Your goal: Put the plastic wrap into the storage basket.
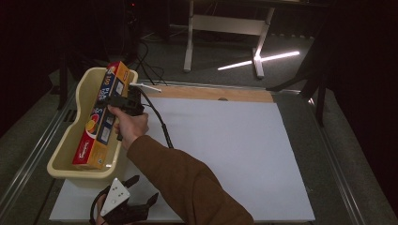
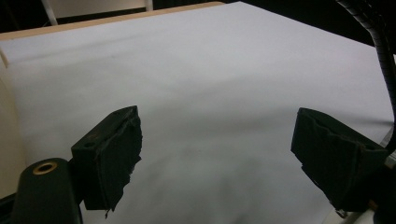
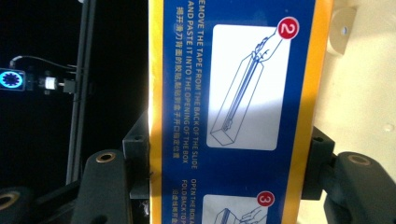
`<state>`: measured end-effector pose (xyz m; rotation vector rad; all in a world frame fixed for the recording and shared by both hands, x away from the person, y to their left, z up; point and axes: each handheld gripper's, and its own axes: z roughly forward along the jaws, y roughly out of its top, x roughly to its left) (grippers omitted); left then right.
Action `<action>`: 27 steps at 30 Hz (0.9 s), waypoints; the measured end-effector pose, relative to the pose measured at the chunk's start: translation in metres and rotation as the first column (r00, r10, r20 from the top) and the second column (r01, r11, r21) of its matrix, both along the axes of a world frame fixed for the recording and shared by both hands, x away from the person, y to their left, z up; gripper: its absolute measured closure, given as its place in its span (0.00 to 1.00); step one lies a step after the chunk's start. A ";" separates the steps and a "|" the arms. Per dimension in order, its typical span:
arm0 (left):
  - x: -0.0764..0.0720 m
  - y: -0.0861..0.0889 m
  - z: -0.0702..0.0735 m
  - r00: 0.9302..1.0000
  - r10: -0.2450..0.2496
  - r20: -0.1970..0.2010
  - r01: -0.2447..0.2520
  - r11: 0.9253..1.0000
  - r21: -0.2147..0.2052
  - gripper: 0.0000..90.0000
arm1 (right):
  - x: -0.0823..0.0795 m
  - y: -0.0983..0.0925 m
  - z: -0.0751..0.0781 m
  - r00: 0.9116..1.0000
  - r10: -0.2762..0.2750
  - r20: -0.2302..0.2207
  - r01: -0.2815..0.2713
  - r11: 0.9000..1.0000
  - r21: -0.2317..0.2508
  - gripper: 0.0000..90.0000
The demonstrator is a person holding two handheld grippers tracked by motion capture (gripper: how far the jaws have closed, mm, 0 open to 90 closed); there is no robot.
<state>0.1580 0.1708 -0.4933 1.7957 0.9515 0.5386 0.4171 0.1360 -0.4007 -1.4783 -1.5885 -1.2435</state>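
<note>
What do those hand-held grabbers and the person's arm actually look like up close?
Both are black two-jaw tools. The left gripper carries a grey three-cornered plate with dark dots; its wide blocky pads look rough. The right gripper trails a black cable. A brown long sleeve covers the arm.

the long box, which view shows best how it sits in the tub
The high view: the whole box lies tilted lengthwise in the cream tub, its far end raised over the rim, gripped by the right hand-held gripper. The right gripper view gives a close-up of its printed panel between the jaws. The left gripper view looks across the white table.
</note>
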 end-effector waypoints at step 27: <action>0.001 -0.002 0.000 1.000 -0.003 0.001 0.003 1.000 0.008 0.18 | -0.011 -0.002 0.023 0.999 0.041 0.029 -0.037 0.991 -0.125 0.31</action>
